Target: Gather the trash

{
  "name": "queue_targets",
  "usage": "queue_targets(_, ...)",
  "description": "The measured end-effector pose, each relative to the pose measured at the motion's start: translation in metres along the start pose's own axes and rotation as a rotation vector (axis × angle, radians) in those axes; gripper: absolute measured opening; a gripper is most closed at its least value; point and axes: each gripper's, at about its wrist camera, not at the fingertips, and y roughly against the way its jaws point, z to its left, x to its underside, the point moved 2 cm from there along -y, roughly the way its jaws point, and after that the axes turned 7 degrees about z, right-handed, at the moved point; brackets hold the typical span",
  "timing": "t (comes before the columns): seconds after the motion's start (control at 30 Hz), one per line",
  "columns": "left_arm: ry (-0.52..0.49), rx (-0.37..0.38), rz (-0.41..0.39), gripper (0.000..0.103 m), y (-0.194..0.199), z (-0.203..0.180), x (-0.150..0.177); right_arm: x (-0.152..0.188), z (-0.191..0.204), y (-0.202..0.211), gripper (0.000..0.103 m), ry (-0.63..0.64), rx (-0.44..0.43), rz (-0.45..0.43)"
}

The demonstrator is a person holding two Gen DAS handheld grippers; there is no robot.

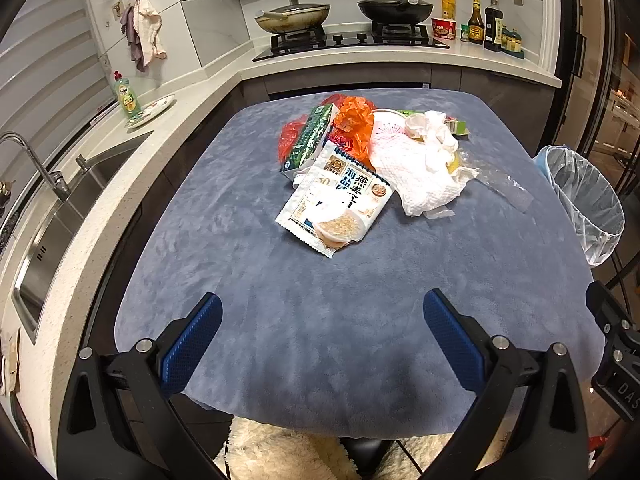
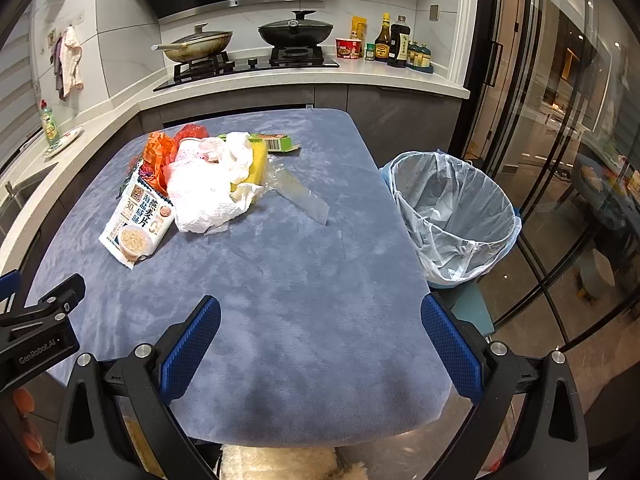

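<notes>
Fingers of left gripper (image 1: pixel 322 320) and right gripper (image 2: pixel 320 322) spread wide, empty, angled down over the table (image 2: pixel 320 280).

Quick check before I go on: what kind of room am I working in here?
A home kitchen, by the look of it: a gas hob carrying two lidded pans, a sink with a tap set into the counter, and sauce bottles beside the hob.
</notes>
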Motion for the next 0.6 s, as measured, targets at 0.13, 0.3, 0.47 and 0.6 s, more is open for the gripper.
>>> queue_targets(0.13,0.000,0.004,-0.001,0.096,0.0003,0.0029,0.0010,-0.0008,0.0008,0.0002,0.096,-0.001,-0.001,-0.001)
queue_targets(0.3,0.001,0.005,-0.002,0.096,0.0026,0.0044,0.0009,-0.0006,0.0005,0.0014,0.096,-0.001,-0.001,-0.002)
queue_targets(0.47,0.002,0.004,-0.003,0.096,0.0031,0.0029,0.0013,-0.0015,0.0002,0.0020,0.097,0.001,-0.002,-0.004)
queue_targets(0.6,-0.002,0.000,-0.005,0.096,0.0063,0.0028,0.0008,-0.0013,-0.0007,0.0013,0.097,-0.003,-0.003,-0.002)
